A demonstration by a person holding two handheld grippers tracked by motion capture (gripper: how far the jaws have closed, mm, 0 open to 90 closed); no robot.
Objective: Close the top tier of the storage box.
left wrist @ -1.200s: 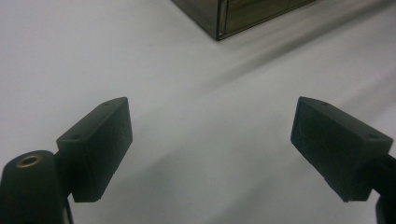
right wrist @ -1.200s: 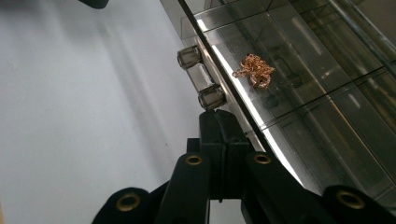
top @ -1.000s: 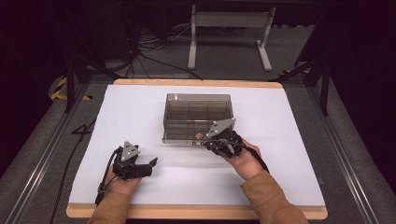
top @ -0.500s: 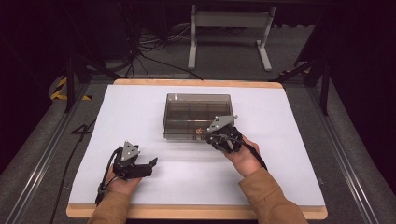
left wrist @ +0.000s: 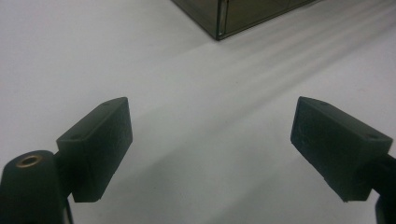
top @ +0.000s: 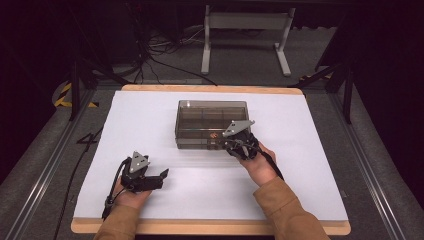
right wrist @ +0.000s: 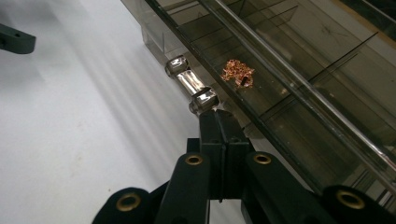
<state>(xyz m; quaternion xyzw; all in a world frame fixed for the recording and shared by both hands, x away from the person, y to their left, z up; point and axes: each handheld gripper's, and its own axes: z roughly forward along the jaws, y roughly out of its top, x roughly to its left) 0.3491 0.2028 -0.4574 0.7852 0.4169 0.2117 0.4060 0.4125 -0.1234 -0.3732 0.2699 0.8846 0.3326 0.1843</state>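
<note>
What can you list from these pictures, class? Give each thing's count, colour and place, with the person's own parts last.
box: one, smoky clear, middle of the sheet, split into compartments
latch: one, clear, on the box's near wall, at the right claw's tip
copper bits: one small clump, orange, in a near compartment
sheet: one, white, covering the tabletop
stand: one, grey, on the floor beyond the table
left claw: black, open, on the sheet at near left
right claw: black, shut, at the box's near wall

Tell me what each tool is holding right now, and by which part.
Nothing is held. The right tool is shut, its tips at the clear handle on the box front. The left tool is open over bare table.
</note>
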